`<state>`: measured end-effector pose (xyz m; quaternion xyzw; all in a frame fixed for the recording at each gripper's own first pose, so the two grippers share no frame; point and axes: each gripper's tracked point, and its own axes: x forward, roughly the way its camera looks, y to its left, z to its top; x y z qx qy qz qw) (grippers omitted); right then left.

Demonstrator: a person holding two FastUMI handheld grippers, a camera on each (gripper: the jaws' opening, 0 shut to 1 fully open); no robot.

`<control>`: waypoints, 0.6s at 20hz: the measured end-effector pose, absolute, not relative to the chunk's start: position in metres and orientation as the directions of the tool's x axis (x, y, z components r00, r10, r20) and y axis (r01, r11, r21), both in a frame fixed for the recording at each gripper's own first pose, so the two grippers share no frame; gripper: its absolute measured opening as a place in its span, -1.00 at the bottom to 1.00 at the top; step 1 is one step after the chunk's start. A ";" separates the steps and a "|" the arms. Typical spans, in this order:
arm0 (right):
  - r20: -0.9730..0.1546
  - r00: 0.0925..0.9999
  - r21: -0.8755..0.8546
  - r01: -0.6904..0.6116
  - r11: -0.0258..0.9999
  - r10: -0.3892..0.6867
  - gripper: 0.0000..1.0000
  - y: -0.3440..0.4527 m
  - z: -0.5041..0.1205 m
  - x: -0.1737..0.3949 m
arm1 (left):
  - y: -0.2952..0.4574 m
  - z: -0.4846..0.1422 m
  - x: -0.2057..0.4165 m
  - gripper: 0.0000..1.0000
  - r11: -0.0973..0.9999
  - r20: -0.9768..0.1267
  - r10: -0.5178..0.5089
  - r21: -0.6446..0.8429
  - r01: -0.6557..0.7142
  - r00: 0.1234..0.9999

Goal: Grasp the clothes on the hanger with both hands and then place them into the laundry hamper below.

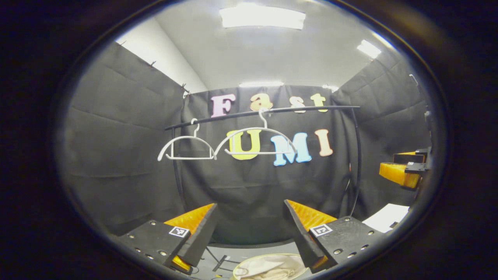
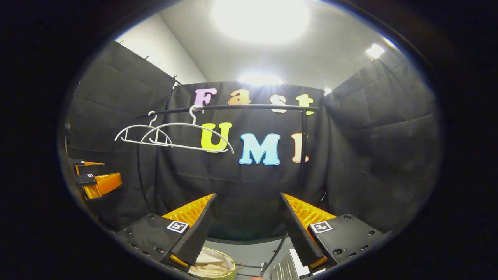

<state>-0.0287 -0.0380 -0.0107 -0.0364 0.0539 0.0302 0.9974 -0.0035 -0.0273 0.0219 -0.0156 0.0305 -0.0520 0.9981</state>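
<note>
Two bare white hangers [image 1: 255, 142] [image 1: 186, 149] hang on the black rail [image 1: 272, 111]. Below, a light-coloured garment [image 1: 264, 269] lies inside the round yellow-rimmed hamper [image 1: 272, 255]. My left gripper [image 1: 250, 203] is open above the hamper with nothing between its fingers. In the right gripper view the same hangers [image 2: 186, 134] [image 2: 142, 134] hang on the rail [image 2: 241, 106], and the garment [image 2: 212, 264] rests in the hamper [image 2: 230, 272]. My right gripper [image 2: 248, 195] is open and holds nothing. Each gripper also appears at the edge of the other's view: the right gripper [image 1: 402, 171] and the left gripper [image 2: 95, 181].
The rail's black uprights [image 1: 358, 163] [image 1: 177, 175] stand in front of the cloth wall. A white sheet [image 1: 387, 217] lies at the lower right. Cables [image 1: 221, 262] run over the grey floor beside the hamper. A white ribbed object [image 2: 286, 268] sits to the right of the hamper.
</note>
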 end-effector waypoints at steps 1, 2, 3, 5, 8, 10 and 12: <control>-0.098 0.994 -0.067 -0.051 0.996 0.045 0.93 -0.045 -0.006 -0.035 | -0.029 0.027 -0.012 0.96 0.994 -0.051 -0.107 -0.028 0.106 0.993; -0.090 0.995 -0.063 -0.041 0.997 0.035 0.94 -0.049 -0.004 -0.041 | -0.031 0.032 -0.018 0.95 0.994 -0.043 -0.109 -0.021 0.109 0.993; -0.082 0.996 -0.059 -0.032 0.998 0.027 0.94 -0.053 -0.001 -0.045 | -0.032 0.036 -0.022 0.95 0.994 -0.036 -0.110 -0.016 0.110 0.993; -0.068 0.998 -0.062 -0.013 0.998 0.009 0.95 -0.063 0.002 -0.054 | -0.034 0.042 -0.028 0.94 0.994 -0.022 -0.113 -0.013 0.113 0.993; -0.061 0.998 -0.068 0.008 0.998 -0.012 0.94 -0.075 0.002 -0.068 | -0.037 0.049 -0.041 0.94 0.994 -0.006 -0.107 -0.009 0.107 0.994; -0.062 0.998 -0.065 0.019 0.998 -0.023 0.96 -0.081 0.000 -0.074 | -0.038 0.051 -0.050 0.94 0.995 0.001 -0.100 -0.009 0.100 0.995; -0.064 0.998 -0.061 0.027 0.998 -0.030 0.94 -0.085 -0.001 -0.079 | -0.039 0.053 -0.060 0.94 0.996 0.009 -0.093 -0.010 0.093 0.996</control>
